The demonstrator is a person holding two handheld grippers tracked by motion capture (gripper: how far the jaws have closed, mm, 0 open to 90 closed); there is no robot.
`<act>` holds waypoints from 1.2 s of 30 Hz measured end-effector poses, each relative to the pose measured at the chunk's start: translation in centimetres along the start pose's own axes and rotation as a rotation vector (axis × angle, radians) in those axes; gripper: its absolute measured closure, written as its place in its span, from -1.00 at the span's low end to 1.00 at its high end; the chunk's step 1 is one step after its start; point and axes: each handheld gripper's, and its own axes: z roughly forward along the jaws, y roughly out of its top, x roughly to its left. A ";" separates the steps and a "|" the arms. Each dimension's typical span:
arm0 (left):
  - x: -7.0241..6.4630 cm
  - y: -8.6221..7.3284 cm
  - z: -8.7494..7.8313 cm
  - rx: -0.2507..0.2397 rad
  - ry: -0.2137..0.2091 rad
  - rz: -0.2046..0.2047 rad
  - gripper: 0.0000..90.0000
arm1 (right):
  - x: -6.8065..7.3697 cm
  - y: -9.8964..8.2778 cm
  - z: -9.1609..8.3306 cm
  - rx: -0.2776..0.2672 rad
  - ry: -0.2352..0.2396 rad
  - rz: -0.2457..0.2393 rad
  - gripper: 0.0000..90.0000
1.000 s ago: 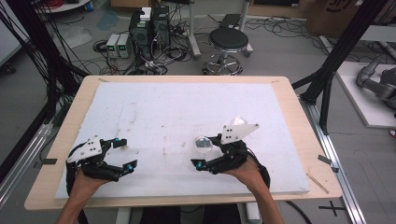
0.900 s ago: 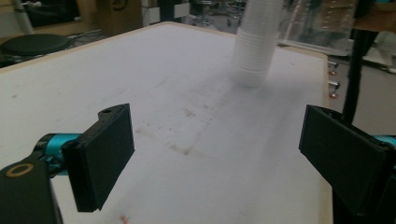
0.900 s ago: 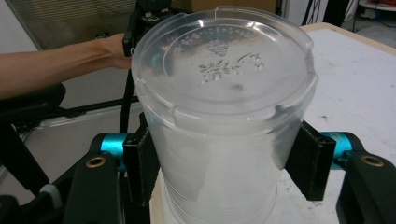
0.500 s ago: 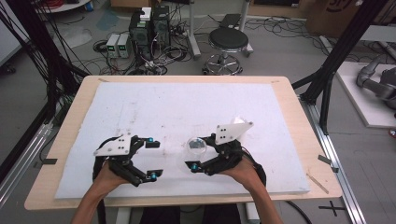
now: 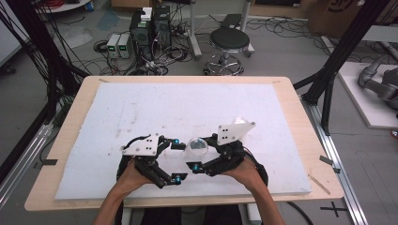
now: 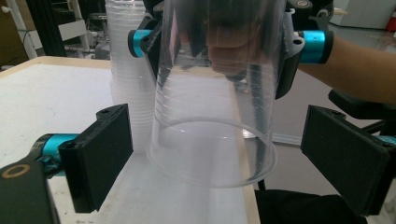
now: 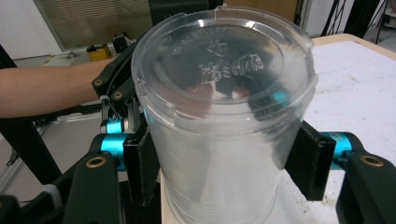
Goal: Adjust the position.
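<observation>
My right gripper (image 5: 198, 154) is shut on a clear plastic cup (image 5: 197, 146), held on its side above the white board. In the right gripper view the cup (image 7: 224, 84) shows its embossed base, with both black pads (image 7: 310, 161) pressed on its wall. My left gripper (image 5: 178, 162) sits just left of it, jaws wide. In the left gripper view the cup's open rim (image 6: 210, 154) hangs between my left gripper's (image 6: 224, 158) jaws, and neither pad (image 6: 100, 154) touches it.
A stack of clear cups (image 6: 126, 70) stands on the white foam board (image 5: 187, 108) behind the held cup. The board covers most of the wooden table (image 5: 300, 122). Beyond the table stand a stool (image 5: 229, 40) and floor electronics (image 5: 150, 26) with cables.
My left gripper has travelled right across the board's front until its jaws flank the cup's rim. The right gripper and the cup have stayed in place.
</observation>
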 end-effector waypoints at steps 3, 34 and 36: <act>0.0 -0.1 0.3 -0.005 -0.001 -0.004 -0.80 | 0.0 0.0 -0.1 0.001 0.005 0.005 -0.20; 0.1 -0.9 0.7 -0.012 -0.011 -0.004 -0.43 | 0.0 -0.1 1.0 -0.006 0.048 0.003 -0.25; 0.1 -1.0 0.6 -0.004 -0.007 -0.003 -0.43 | 0.1 -0.1 1.1 -0.004 0.048 -0.008 -0.35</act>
